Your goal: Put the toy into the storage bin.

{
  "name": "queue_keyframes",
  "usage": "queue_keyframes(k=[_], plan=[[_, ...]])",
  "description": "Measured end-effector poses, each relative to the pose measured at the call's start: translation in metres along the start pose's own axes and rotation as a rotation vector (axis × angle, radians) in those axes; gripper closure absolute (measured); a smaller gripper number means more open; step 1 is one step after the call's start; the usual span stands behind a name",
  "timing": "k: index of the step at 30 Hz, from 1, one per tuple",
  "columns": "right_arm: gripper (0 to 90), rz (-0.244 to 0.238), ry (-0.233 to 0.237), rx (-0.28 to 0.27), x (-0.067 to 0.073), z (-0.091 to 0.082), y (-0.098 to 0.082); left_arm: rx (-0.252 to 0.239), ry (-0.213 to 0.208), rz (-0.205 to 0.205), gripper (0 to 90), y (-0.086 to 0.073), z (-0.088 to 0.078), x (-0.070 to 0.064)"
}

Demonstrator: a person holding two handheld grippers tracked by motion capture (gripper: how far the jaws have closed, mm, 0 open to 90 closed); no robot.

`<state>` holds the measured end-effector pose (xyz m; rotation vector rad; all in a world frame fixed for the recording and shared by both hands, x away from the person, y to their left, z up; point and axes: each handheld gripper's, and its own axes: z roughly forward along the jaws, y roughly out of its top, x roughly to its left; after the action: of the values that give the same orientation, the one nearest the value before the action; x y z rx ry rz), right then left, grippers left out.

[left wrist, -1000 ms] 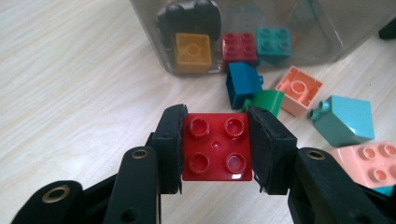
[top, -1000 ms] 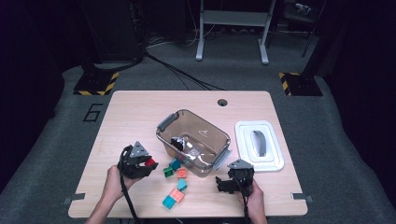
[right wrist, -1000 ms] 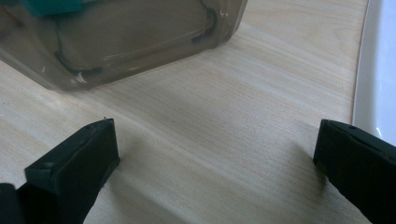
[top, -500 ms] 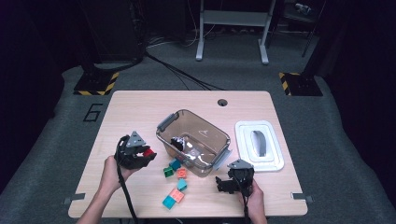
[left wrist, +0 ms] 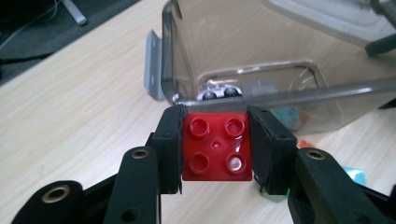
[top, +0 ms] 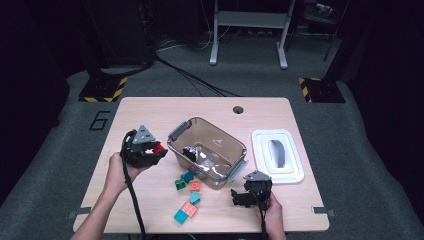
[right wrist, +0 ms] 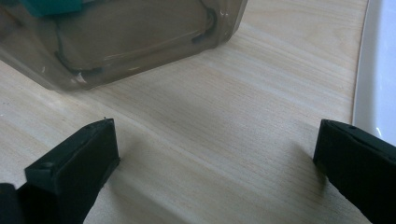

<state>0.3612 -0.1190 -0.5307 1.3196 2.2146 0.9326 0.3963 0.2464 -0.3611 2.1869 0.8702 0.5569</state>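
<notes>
Left gripper [top: 159, 150] has the red brick [left wrist: 216, 145] pinched between its pads, up off the table [top: 150, 112] — just left of the clear tub [top: 235, 145]. Something dark and shiny lies inside the tub, hard to make out. Right gripper [right wrist: 215, 154] rests near the tub's near-right corner, jaws spread wide with nothing between them; the white lid [top: 295, 160] lies right of it.

The left gripper [left wrist: 215, 147] clamps a red four-stud brick [left wrist: 215, 148] between its two black pads, studs facing the camera. At twelve o'clock from the brick stands a clear brown-tinted bin [left wrist: 243, 56] on the wooden table [left wrist: 70, 112], a dark toy car [left wrist: 219, 92] inside.
</notes>
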Motion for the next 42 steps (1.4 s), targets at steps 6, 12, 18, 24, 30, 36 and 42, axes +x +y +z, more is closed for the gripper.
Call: queue_keyframes(k=[6, 12, 18, 24, 30, 36, 42], plan=[[0.0, -0.001, 0.0, 0.0, 0.0, 0.0, 0.0, -0.02, 0.007, 0.012, 58.7, 0.019, -0.001, 0.002], [0.0, 0.0, 0.0, 0.0, 0.0, 0.0, 0.0, -0.037, 0.002, 0.011, 58.7, 0.035, 0.006, -0.001], [0.0, 0.0, 0.0, 0.001, 0.0, 0.0, 0.0, -0.029, -0.002, 0.024, 58.7, 0.046, 0.015, -0.002], [0.0, 0.0, 0.0, 0.0, 0.0, 0.0, 0.0, -0.009, -0.02, 0.018, 58.7, 0.051, 0.028, -0.004], [0.0, 0.0, 0.0, 0.001, 0.0, 0.0, 0.0, 0.022, -0.035, 0.029, 58.6, 0.051, 0.044, -0.008], [0.0, -0.001, 0.0, 0.001, 0.0, 0.0, 0.0, 0.064, -0.059, 0.028, 58.6, 0.047, 0.061, -0.015], [0.0, -0.001, 0.001, 0.0, 0.0, 0.0, 0.0, 0.106, -0.066, 0.027, 58.5, 0.04, 0.072, -0.017]])
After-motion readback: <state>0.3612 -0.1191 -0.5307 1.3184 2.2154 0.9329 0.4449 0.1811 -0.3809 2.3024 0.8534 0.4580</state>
